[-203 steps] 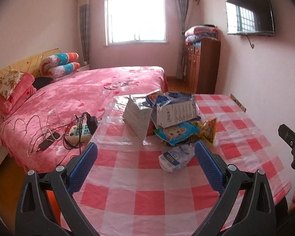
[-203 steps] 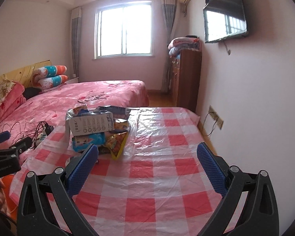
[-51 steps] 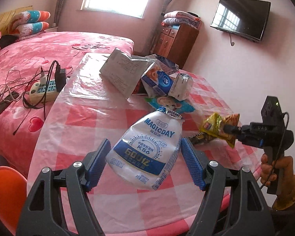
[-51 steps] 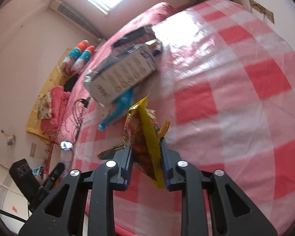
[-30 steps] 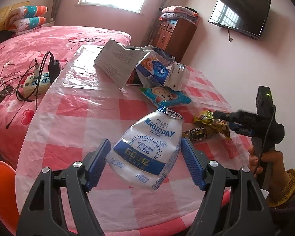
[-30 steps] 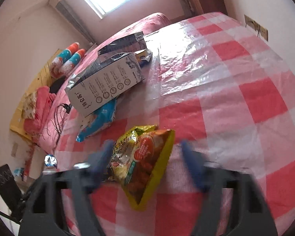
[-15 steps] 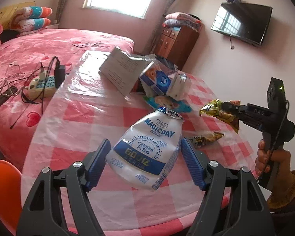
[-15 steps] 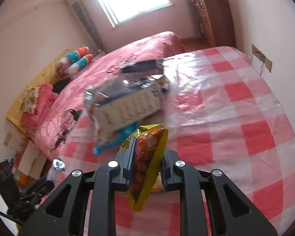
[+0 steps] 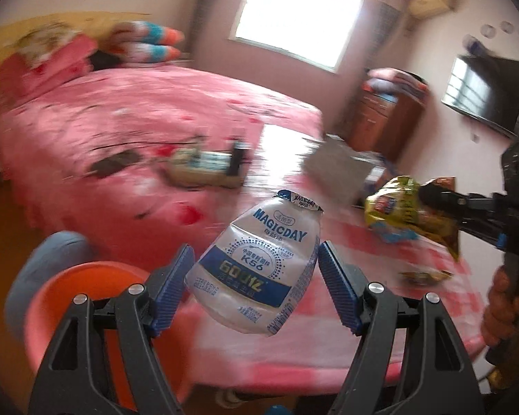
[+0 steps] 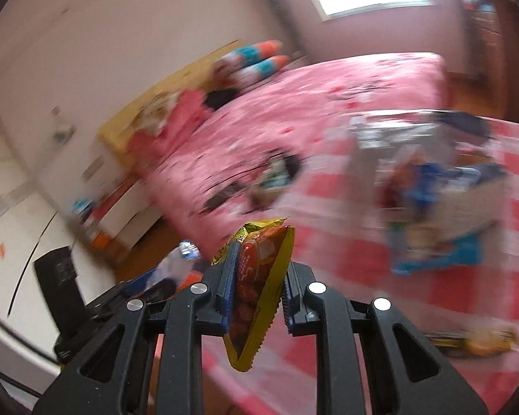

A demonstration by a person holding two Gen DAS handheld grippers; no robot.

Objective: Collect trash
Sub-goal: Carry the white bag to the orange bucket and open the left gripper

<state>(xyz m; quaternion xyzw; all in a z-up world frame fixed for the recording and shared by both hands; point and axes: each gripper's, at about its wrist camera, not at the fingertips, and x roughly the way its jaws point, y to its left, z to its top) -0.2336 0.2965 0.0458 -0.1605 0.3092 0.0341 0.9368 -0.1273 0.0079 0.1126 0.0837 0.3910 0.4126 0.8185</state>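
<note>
A white and blue MAGICDAY pouch (image 9: 256, 269) hangs in the air between the blue pads of my left gripper (image 9: 252, 259), which is shut on its sides. A crumpled yellow snack bag (image 10: 256, 276) stands on edge in my right gripper (image 10: 256, 269), whose pads press it flat. In the left wrist view the right gripper (image 9: 429, 197) comes in from the right over the table, with the yellow snack bag (image 9: 398, 207) sticking out of it and a hand (image 9: 501, 311) below. The background is motion-blurred in both views.
The red-checked table (image 10: 363, 259) carries a pile of wrappers and cartons (image 10: 432, 190) and a small flat wrapper (image 10: 484, 342). An orange round object (image 9: 86, 294) sits low beside the table's near edge. A pink bed (image 9: 121, 121) with a power strip (image 9: 204, 169) lies beyond.
The right gripper shut on the yellow bag, lifted it off the table and swung left. The left gripper carried the pouch left toward the table edge; the orange object now shows larger.
</note>
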